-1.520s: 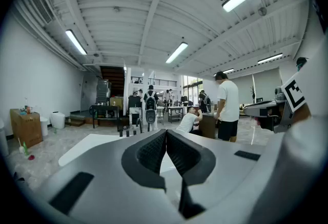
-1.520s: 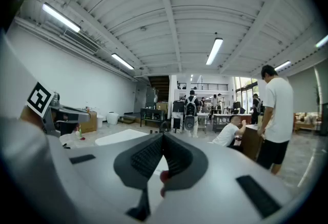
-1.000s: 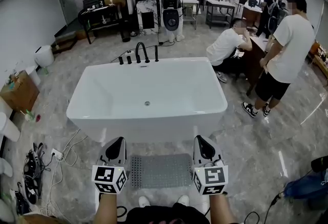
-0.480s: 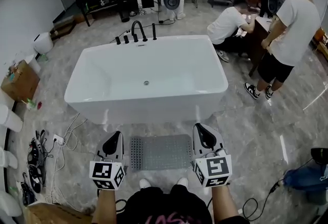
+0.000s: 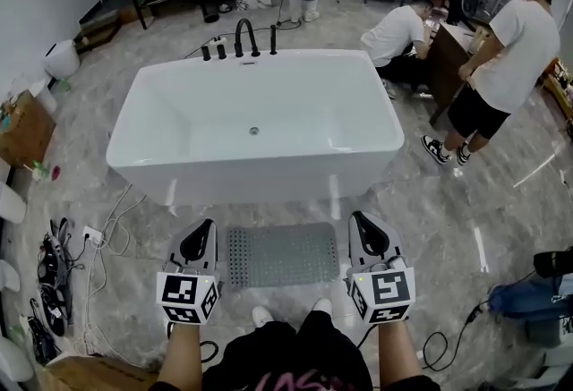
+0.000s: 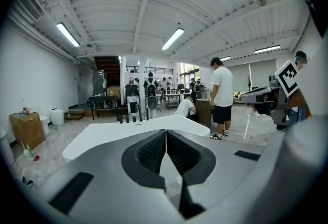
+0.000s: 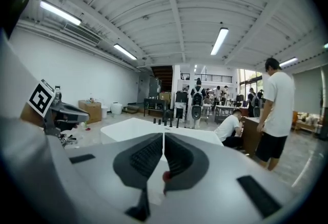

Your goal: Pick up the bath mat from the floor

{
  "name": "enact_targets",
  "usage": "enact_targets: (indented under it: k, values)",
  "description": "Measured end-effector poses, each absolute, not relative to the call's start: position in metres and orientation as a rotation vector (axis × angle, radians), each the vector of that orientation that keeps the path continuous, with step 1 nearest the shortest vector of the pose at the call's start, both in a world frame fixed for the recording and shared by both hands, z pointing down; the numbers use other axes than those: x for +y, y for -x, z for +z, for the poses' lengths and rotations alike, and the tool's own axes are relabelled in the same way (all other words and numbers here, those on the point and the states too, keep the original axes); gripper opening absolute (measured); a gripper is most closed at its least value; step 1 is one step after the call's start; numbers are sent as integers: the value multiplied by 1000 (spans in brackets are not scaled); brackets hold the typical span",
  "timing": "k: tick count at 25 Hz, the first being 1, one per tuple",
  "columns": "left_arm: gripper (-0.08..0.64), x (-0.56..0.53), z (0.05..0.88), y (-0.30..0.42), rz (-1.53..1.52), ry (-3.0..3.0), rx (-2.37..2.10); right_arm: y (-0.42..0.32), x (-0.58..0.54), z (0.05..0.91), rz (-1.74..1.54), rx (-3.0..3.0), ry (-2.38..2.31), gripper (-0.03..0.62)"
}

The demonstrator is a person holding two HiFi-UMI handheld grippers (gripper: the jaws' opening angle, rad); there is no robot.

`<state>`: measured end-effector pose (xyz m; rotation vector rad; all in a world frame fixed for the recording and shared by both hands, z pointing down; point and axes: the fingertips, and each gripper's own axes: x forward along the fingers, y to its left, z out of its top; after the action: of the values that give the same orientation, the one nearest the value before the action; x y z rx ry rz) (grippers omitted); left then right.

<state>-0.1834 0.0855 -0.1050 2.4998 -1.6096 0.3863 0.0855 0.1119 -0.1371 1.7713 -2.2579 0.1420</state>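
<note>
Bath mat [image 5: 280,254] — flat on floor [image 5: 448,219], against bathtub's [image 5: 255,125] near edge | left gripper [image 5: 198,242] — jaws pressed together, empty (held above mat's left edge) | right gripper [image 5: 365,234] — likewise closed, empty, above right edge

Head camera: high, tilted steeply down over bathtub [image 5: 255,125]; left claw [image 5: 198,242] and right claw [image 5: 366,235] at bottom of frame. Each claw camera: low, close behind own jaws, facing level across room. All three share bathtub, standing person [image 5: 506,54] in white shirt.
</note>
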Motion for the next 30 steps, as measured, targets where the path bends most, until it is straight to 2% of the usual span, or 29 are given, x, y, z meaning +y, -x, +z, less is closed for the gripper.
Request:
enact_targets:
  k: [8, 16, 17, 18, 19, 20, 21, 22, 26, 30]
  values:
    - [11, 73, -69, 225, 435, -2430, -1577, -80, 110, -106, 233, -2196, -1767, 23]
    - [11, 55, 12, 218, 567, -2291, -1521, -134, 90, -17, 429, -2122, -1681, 28]
    - [11, 54, 27, 219, 591, -2262, -1511, -139, 88, -1, 466, -2117, -1657, 54]
    - [12, 53, 43, 219, 620, -2233, -1499, -143, 85, 15, 500, -2112, -1631, 124]
    - [17, 53, 61, 219, 653, -2206, -1481, -146, 83, 32, 528, -2104, -1609, 146]
    - [64, 54, 80, 219, 687, -2181, -1453, -150, 81, 50, 550, -2091, -1590, 147]
    - [158, 56, 100, 218, 720, -2157, -1424, -153, 78, 69, 571, -2076, -1574, 152]
    - [189, 57, 122, 217, 748, -2135, -1399, -156, 76, 90, 594, -2061, -1557, 160]
    - [207, 63, 229, 223, 795, -2004, -1337, -162, 76, 200, 730, -2006, -1453, 224]
    - [235, 76, 356, 236, 808, -1807, -1343, -177, 90, 335, 890, -1908, -1371, 256]
